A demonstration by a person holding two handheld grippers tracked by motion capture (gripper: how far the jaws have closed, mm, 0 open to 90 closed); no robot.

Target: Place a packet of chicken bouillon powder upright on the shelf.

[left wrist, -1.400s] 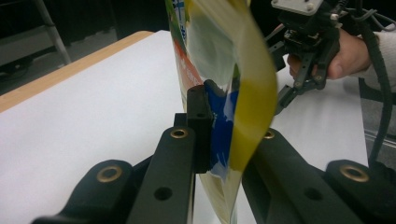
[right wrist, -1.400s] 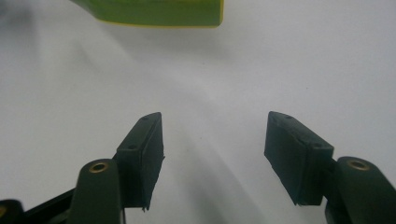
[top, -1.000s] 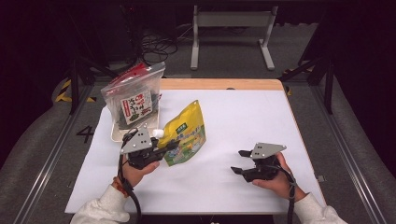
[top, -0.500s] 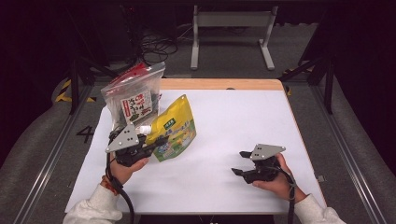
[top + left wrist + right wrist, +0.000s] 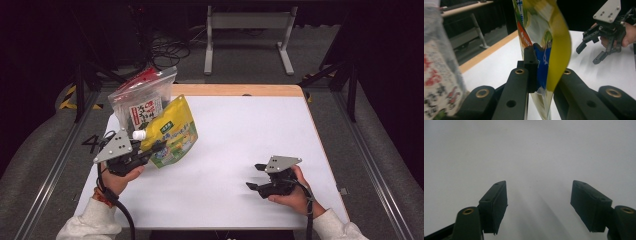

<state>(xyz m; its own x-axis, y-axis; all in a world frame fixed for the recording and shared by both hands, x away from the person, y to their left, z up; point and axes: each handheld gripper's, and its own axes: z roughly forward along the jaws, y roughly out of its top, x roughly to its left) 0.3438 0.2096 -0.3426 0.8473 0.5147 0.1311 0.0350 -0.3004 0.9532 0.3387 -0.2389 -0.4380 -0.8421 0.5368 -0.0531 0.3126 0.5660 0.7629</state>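
Observation:
A yellow and green spouted pouch (image 5: 173, 132) with a white cap is lifted and tilted at the table's left, and my left gripper (image 5: 152, 149) is shut on its lower edge. In the left gripper view the pouch (image 5: 544, 37) stands pinched between the black jaws. Just behind it stands a clear zip bag (image 5: 140, 102) with a red top and printed packets inside; the same bag (image 5: 439, 72) blurs past at the left. My right gripper (image 5: 256, 176) rests low over the table at the front right, open, with nothing between its fingers (image 5: 496, 200).
The white table top (image 5: 240, 130) has a wooden strip along its far edge. A metal stand (image 5: 247, 35) and cables lie on the dark floor behind. The other hand's gripper (image 5: 596, 47) appears far off in the left gripper view.
My left gripper has lifted the pouch and swung it left toward the clear bag, tilting it more upright. The right gripper has barely moved.

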